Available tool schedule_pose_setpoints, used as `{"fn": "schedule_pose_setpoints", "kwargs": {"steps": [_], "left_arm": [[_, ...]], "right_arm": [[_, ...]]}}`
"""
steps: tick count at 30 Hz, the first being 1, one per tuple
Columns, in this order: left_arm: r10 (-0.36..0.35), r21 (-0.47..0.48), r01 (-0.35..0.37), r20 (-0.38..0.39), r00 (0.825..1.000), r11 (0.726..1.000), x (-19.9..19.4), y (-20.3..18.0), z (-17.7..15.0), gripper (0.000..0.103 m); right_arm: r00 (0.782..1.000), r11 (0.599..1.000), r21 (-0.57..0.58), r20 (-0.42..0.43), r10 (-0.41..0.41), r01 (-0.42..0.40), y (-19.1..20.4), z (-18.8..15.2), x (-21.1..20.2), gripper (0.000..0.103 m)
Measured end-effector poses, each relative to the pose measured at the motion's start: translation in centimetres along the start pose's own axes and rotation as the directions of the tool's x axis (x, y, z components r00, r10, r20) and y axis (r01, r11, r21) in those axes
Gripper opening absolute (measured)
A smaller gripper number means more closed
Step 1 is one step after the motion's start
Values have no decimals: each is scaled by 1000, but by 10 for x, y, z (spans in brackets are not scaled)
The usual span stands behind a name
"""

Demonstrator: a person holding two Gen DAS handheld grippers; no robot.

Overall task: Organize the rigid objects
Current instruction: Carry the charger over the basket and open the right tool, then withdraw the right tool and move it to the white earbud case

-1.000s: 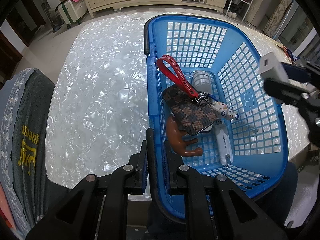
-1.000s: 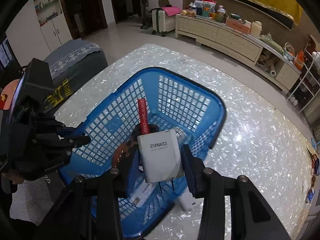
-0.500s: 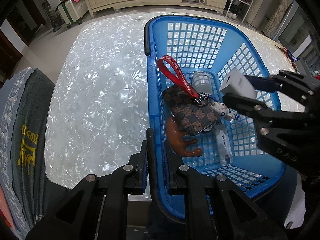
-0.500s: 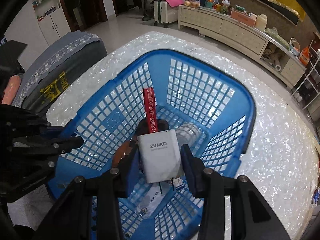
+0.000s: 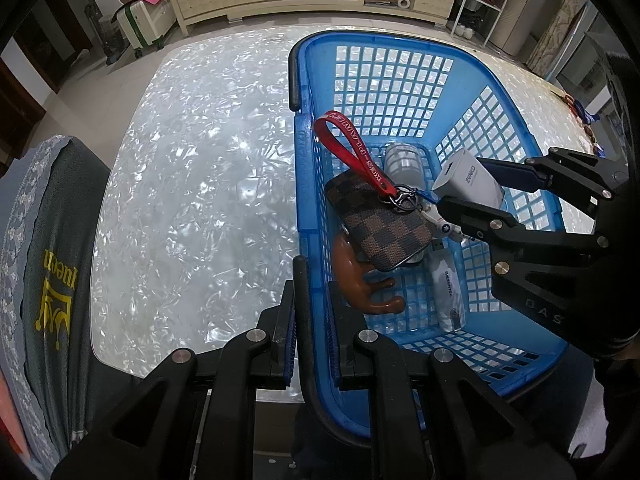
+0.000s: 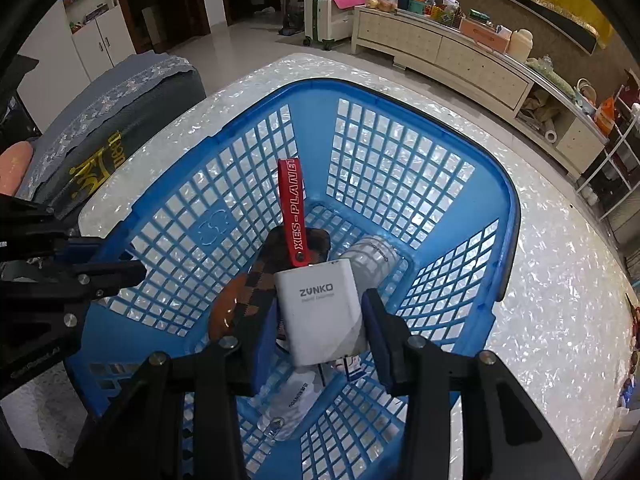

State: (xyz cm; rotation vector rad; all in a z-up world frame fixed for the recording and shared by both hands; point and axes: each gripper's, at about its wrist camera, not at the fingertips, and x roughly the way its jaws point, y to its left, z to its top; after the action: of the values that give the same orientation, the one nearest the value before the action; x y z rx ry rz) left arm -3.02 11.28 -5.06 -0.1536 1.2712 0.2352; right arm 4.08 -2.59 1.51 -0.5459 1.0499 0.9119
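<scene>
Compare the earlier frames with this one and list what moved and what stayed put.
The right gripper, shut on the white charger, came in over the far rim and sank into the blue basket; the charger now hangs just above the checkered wallet and keyring. Nothing was taken or let go. The left gripper stayed clamped on the basket's near rim, and the basket's contents did not shift.

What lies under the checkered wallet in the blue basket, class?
A brown curved object pokes out from beneath the checkered wallet in the blue basket, and a pale edge shows at the wallet's lower corner. How far either reaches underneath is covered.
</scene>
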Motion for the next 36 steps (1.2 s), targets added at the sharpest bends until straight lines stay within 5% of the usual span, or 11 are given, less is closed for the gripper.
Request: {"fn": "schedule_pose_setpoints", "kwargs": {"steps": [11, 13, 15, 23, 36], "left_arm": [[-4, -1, 4, 0, 1000, 1000, -1, 1, 0, 15], [-6, 0, 6, 0, 1000, 1000, -1, 0, 1, 15], [-8, -2, 8, 1, 1000, 1000, -1, 0, 1, 15], [-3, -1, 3, 3, 1000, 1000, -2, 1, 1, 15], [9, -2, -9, 1, 1000, 1000, -1, -2, 1, 15]], "right_arm": [[1000, 1000, 2, 3, 4, -4, 1, 0, 0, 42], [1000, 1000, -1, 0, 16, -16, 2, 1, 0, 54], [999, 999, 2, 14, 32, -32, 2, 1, -2, 78], [998, 999, -34, 60, -20, 22, 3, -1, -15, 103], [986, 989, -85, 128, -107, 119, -25, -17, -66, 103]]}}
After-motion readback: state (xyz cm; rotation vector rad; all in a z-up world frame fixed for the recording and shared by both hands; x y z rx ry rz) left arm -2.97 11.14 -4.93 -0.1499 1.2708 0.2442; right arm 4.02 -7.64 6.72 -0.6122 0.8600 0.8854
